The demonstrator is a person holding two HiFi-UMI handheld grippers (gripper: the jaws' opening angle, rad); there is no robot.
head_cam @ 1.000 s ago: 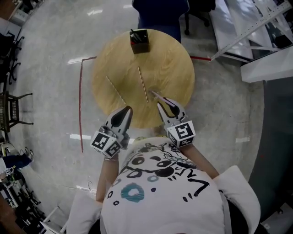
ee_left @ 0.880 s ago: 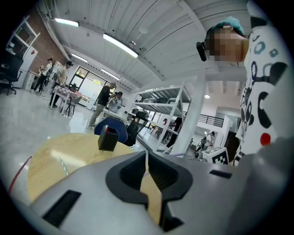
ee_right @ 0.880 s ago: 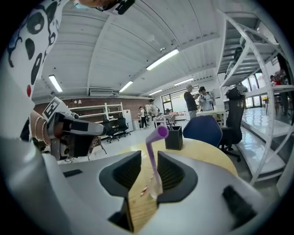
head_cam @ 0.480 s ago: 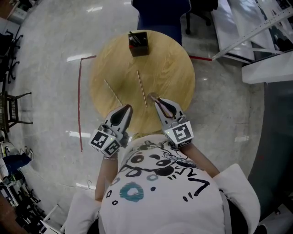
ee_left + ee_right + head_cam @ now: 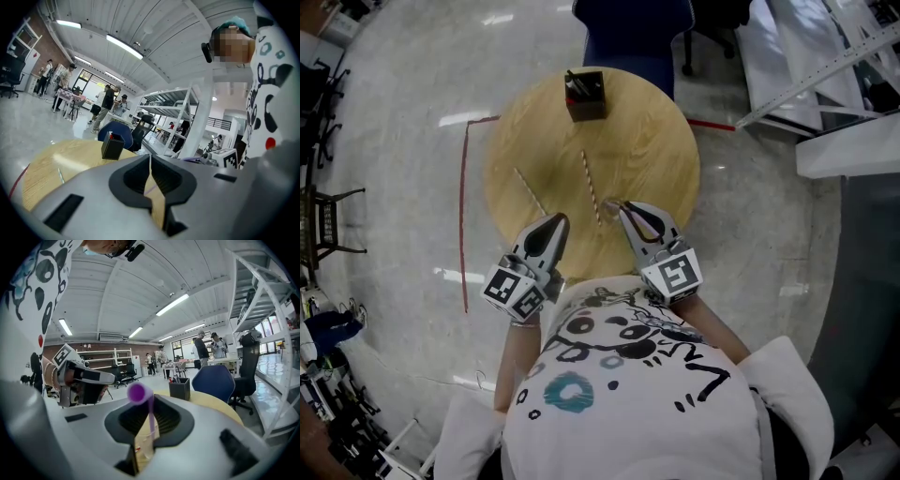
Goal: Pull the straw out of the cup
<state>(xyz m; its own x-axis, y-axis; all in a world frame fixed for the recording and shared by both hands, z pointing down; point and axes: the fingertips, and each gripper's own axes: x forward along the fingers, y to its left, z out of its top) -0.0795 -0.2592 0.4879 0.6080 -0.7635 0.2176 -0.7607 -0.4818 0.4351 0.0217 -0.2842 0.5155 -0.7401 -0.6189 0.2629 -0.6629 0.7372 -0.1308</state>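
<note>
The right gripper [image 5: 149, 425] has its jaws closed on a clear plastic cup [image 5: 142, 446], one jaw on each side of the wall. The purple straw [image 5: 151, 420] stands in this cup and leans a little, so its open top end points toward the camera of the right gripper. The grip on the cup looks like an anchor: if the cup is fixed, the straw can slide out and the light cup does not rise with it.

In the head view the right gripper [image 5: 628, 211] is over the near part of the round wooden table [image 5: 661, 141], close to the person's body. There the cup is only a small pale shape at the jaw tips, and I cannot tell if it stands on the wood or is lifted.

The left gripper [image 5: 150, 161] has its jaws pressed together at the tips and nothing is between them. It hovers just beside the right one (the head view shows it at the table's near edge [image 5: 555, 225]). I judge it is the one meant to take the straw, but first the jaws need to open.

Two other straws [image 5: 592, 183] lie flat on the table, apart from each other, and a black holder [image 5: 585, 94] stands at the far edge. These seem outside the present step.
</note>
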